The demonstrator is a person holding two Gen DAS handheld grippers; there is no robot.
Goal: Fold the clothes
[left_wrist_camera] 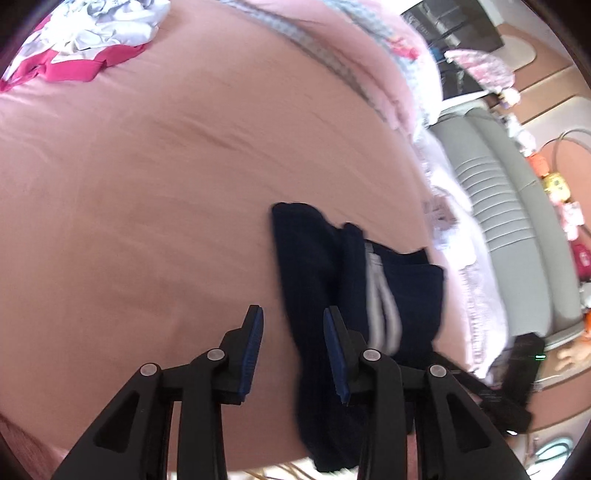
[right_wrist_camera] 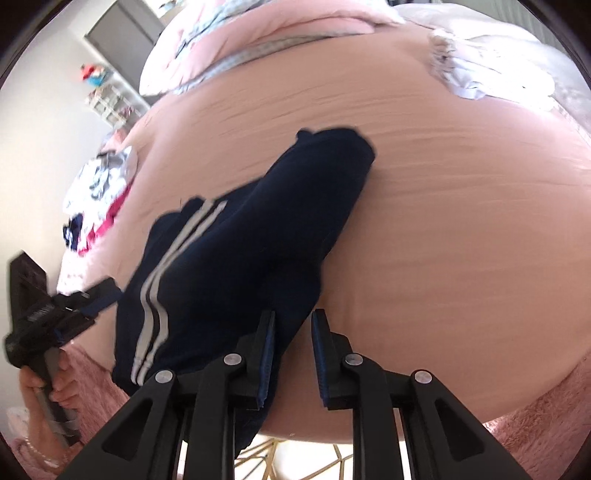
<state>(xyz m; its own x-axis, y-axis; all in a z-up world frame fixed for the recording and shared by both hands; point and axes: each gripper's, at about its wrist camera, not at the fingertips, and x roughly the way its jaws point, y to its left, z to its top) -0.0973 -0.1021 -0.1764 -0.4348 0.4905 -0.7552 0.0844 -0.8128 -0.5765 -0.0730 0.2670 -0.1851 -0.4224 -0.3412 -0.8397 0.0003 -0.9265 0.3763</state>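
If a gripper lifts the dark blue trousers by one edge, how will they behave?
The dark blue trousers would probably sag and unfold, since they already lie in soft folds on the pink sheet. They look light, and should drag rather than slide.

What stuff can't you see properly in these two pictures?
- Navy pants, right wrist view: the near end runs under the right gripper, and motion blurs the edges.
- Clothes pile, left wrist view: cut off at the top edge, too jumbled to tell pieces apart.
- Shelf items, left wrist view: blurred, tiny.
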